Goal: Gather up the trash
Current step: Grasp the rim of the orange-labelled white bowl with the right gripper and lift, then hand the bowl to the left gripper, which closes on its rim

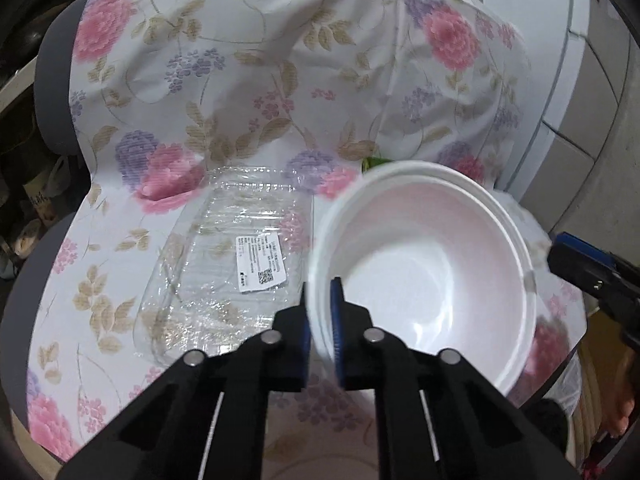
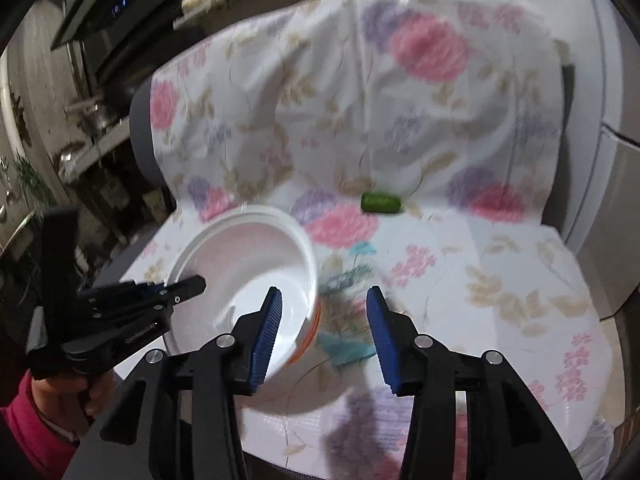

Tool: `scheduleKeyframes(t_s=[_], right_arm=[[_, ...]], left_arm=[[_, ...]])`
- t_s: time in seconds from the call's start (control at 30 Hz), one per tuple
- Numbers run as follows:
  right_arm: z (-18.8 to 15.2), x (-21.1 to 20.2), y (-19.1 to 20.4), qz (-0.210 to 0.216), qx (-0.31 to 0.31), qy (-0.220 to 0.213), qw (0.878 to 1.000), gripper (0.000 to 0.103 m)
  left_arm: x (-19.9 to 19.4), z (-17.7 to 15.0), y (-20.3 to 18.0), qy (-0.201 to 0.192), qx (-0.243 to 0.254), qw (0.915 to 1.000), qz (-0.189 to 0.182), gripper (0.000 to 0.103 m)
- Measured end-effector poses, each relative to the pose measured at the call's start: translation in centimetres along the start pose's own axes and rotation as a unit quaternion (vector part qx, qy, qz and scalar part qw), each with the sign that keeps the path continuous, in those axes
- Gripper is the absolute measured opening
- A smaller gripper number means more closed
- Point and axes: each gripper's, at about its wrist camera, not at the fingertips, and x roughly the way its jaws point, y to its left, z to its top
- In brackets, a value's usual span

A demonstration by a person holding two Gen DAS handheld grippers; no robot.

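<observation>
My left gripper (image 1: 320, 316) is shut on the near rim of a white disposable bowl (image 1: 424, 268) and holds it tilted above the floral tablecloth (image 1: 240, 92). The same bowl (image 2: 248, 276) shows in the right wrist view, with an orange band on its outer side, and the left gripper (image 2: 192, 286) clamps its left rim. My right gripper (image 2: 324, 336) is open and empty, just right of the bowl. A clear plastic clamshell box (image 1: 224, 264) with a white label lies flat left of the bowl. A small green wrapper (image 2: 381, 202) lies further back on the cloth.
The cloth (image 2: 500, 280) covers a round table and runs up over something tall behind it. A white appliance (image 1: 576, 60) stands at the right. Kitchen shelves with pots (image 2: 92, 120) stand at the left. A blue patch on the cloth (image 2: 348, 350) lies under the right gripper.
</observation>
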Motion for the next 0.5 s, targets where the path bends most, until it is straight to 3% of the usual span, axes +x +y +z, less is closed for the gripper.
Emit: scheduleKeyframes(t_s=[0.17, 0.23, 0.3, 0.5], right_arm=[[0.3, -1.2, -1.9, -0.024, 0.023, -0.024, 0.999, 0.048], [0.0, -0.5, -2.3, -0.029, 0.023, -0.014, 0.999, 0.053], [-0.6, 0.7, -2.2, -0.03, 0.013, 0.003, 0.999, 0.065], [-2.3, 7.0, -0.8, -0.027, -0.044, 0.073, 0.996, 0.083]], left_arm=[[-3.3, 1.0, 0.7, -0.061, -0.027, 0.9978, -0.003, 0.004], [-5.5, 1.4, 1.4, -0.098, -0.041, 0.9943, -0.003, 0.004], [-7.2, 1.7, 2.0, -0.125, -0.048, 0.9909, 0.012, 0.004], [-7.4, 2.1, 4.0, -0.128, -0.076, 0.988, 0.04, 0.004]])
